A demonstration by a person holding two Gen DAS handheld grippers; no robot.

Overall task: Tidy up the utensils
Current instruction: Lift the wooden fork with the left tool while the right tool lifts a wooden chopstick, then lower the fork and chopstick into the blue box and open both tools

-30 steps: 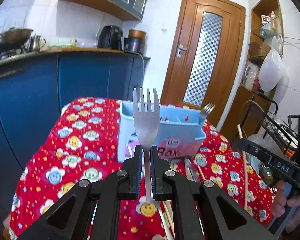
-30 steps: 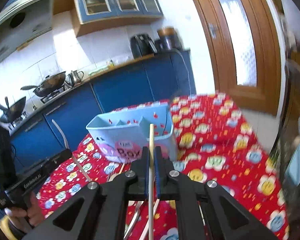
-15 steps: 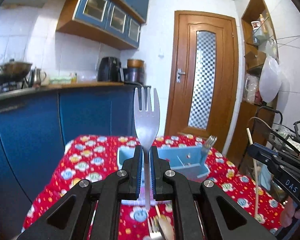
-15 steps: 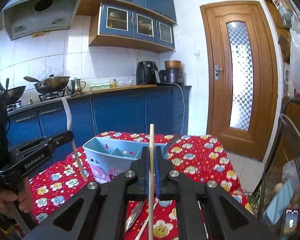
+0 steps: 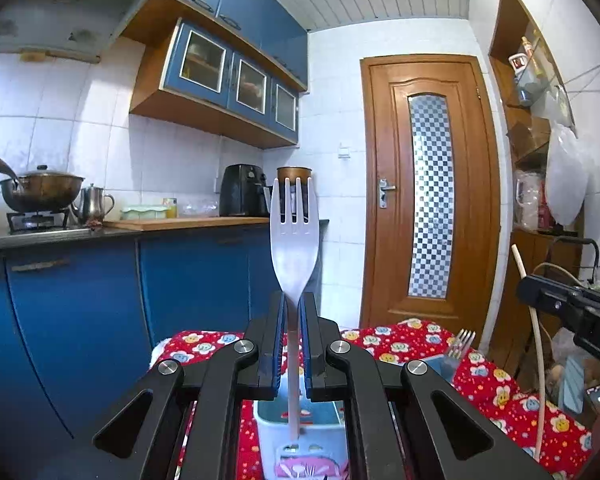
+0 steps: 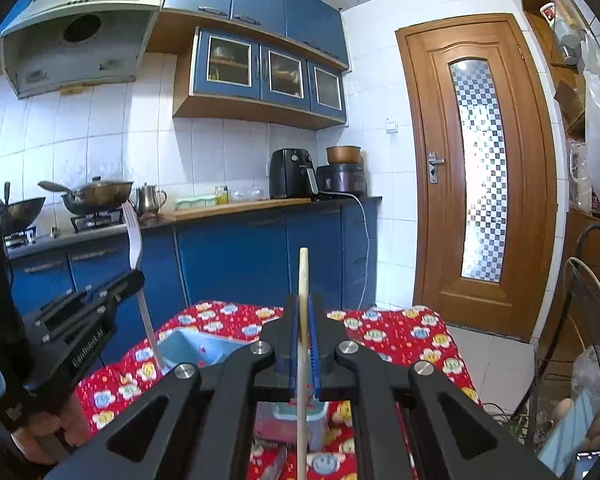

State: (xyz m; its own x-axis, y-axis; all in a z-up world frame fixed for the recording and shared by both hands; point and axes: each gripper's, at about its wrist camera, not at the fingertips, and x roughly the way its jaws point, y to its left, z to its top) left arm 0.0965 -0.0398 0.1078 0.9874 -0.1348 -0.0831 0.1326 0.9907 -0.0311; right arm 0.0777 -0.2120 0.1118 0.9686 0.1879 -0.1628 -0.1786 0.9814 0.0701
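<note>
My left gripper (image 5: 293,312) is shut on a silver fork (image 5: 294,236), held upright with tines up, its handle end over the light blue utensil box (image 5: 300,432) on the red flowered tablecloth (image 5: 480,376). Another fork (image 5: 460,344) stands in the box at its right end. My right gripper (image 6: 303,316) is shut on a wooden chopstick (image 6: 302,280), held upright above the box (image 6: 192,350). The left gripper (image 6: 128,280) with its fork (image 6: 134,236) shows at the left of the right wrist view. The right gripper (image 5: 536,288) with its chopstick (image 5: 530,320) shows at the right of the left wrist view.
Blue kitchen cabinets (image 5: 80,304) with a stove and pots (image 5: 40,190) stand behind the table. A wooden door (image 5: 428,200) is at the back right. A wire rack (image 6: 592,320) and shelves stand at the right of the table.
Both grippers have risen and tilted up with their utensils. The table and box have dropped to the bottom of both views. The fork's handle end now hangs over the box.
</note>
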